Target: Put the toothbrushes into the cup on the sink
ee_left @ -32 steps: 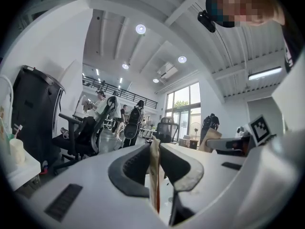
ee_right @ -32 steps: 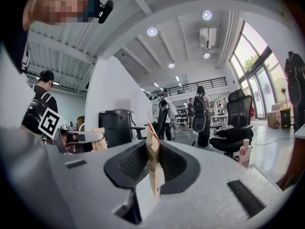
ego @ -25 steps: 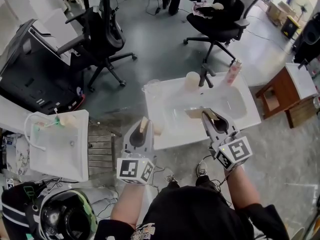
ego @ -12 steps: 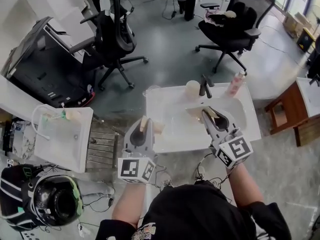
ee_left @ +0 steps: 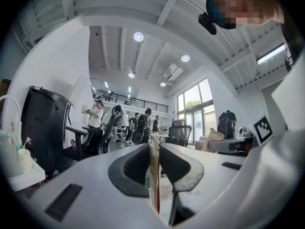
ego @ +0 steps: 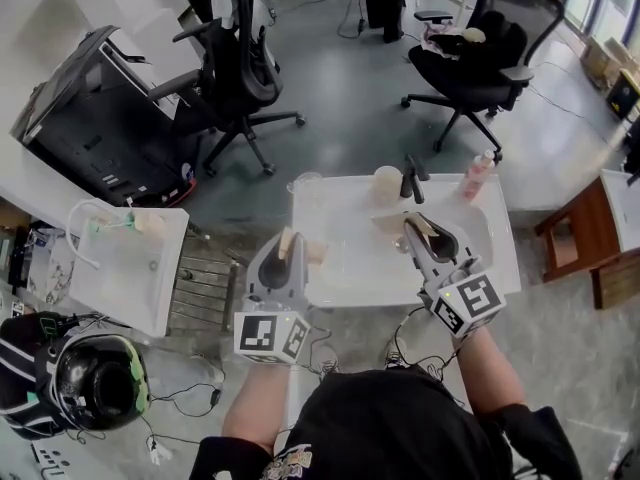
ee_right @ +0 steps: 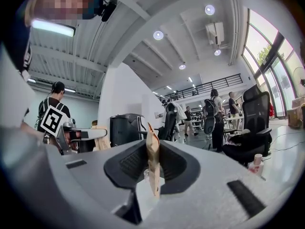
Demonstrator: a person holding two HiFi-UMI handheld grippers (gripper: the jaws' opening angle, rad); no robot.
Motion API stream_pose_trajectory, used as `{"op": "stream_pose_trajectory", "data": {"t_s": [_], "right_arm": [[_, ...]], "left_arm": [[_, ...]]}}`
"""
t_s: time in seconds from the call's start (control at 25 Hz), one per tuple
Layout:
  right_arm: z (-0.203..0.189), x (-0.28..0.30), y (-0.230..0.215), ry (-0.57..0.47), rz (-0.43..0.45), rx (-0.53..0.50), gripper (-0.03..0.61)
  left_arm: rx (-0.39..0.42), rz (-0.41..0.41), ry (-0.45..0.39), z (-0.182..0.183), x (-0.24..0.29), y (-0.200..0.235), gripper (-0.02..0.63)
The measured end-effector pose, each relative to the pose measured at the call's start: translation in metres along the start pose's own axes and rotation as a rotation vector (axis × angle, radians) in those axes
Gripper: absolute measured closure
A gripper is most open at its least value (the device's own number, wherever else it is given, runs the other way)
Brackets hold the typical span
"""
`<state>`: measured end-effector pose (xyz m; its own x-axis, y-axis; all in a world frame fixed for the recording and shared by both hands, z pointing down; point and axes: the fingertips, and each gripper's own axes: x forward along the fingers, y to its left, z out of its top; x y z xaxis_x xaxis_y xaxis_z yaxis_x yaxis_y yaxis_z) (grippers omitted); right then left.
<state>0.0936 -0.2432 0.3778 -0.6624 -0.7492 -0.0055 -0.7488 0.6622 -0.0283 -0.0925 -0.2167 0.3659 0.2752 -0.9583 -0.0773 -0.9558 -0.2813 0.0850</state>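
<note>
Over the sink's (ego: 345, 268) near left corner, the left gripper's (ego: 285, 240) fingers are clamped on a flat tan toothbrush pack (ee_left: 154, 173). The right gripper's (ego: 412, 226) fingers, over the basin, pinch a second pack (ee_right: 152, 171). Beyond both, the cup (ego: 387, 184) stands on the sink's far rim beside the faucet (ego: 411, 176), apart from the packs.
</note>
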Motion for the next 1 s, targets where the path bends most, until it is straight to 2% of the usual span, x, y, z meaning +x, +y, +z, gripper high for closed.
{"op": "stream_pose_trajectory", "data": {"t_s": [0.64, 1.0], "right_arm": [[-0.006, 0.024, -0.008, 0.017, -0.027, 0.024, 0.503], [-0.012, 0.030, -0.011, 0.038, -0.045, 0.025, 0.503]], "left_arm": [[0.007, -0.006, -0.014, 0.001, 0.032, 0.027, 0.554], [0.040, -0.008, -0.063, 0.004, 0.059, 0.049, 0.554]]}}
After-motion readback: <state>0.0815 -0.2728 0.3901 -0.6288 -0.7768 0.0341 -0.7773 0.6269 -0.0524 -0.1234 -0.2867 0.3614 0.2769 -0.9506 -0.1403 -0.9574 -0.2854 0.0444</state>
